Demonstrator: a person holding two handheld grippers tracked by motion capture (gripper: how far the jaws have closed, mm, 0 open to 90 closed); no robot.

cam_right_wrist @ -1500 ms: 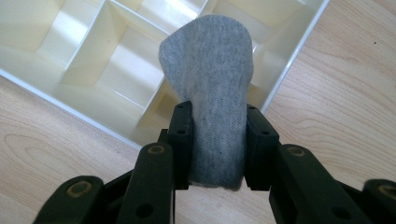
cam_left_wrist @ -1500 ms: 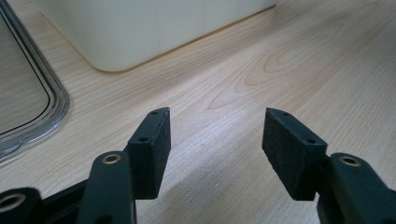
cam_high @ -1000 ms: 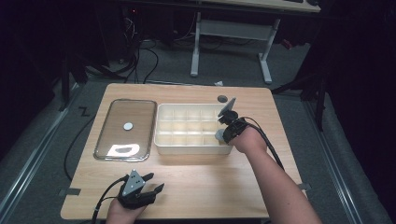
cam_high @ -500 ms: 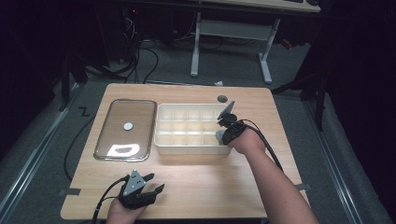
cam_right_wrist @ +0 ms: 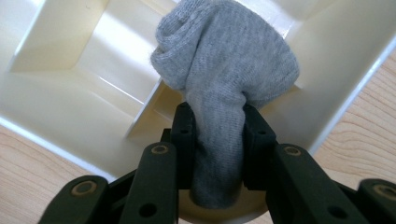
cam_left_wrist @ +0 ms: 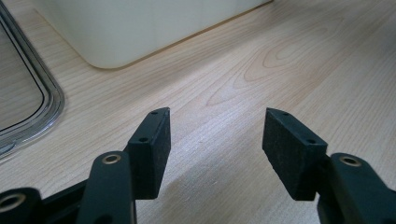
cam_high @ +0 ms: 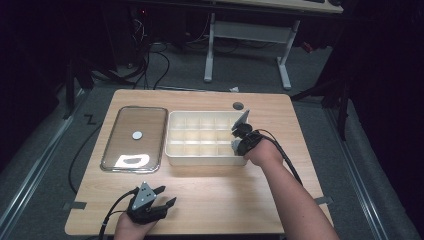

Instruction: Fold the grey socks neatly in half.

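A cream divided box (cam_high: 172, 150) sits mid-table with several compartments. My right gripper (cam_high: 237, 143) hangs over its near right corner, shut on a grey sock (cam_right_wrist: 224, 84) whose bunched end points down into a corner compartment of the box (cam_right_wrist: 60, 102). The sock (cam_high: 235, 145) shows as a small grey patch at the box rim. Near the table's front left edge, my left gripper (cam_high: 161, 196) rests low over bare wood; its jaws stand open with nothing between them (cam_left_wrist: 215, 135).
A clear lid (cam_high: 134, 138) with a small white disc on it lies left of the box; its rim (cam_left_wrist: 37, 102) curves past my left gripper. A dark round hole (cam_high: 238, 106) marks the tabletop behind the box. Cables trail over the floor beyond.
My right gripper has shifted slightly toward the near right corner of the box with the sock. The left gripper has stayed put.
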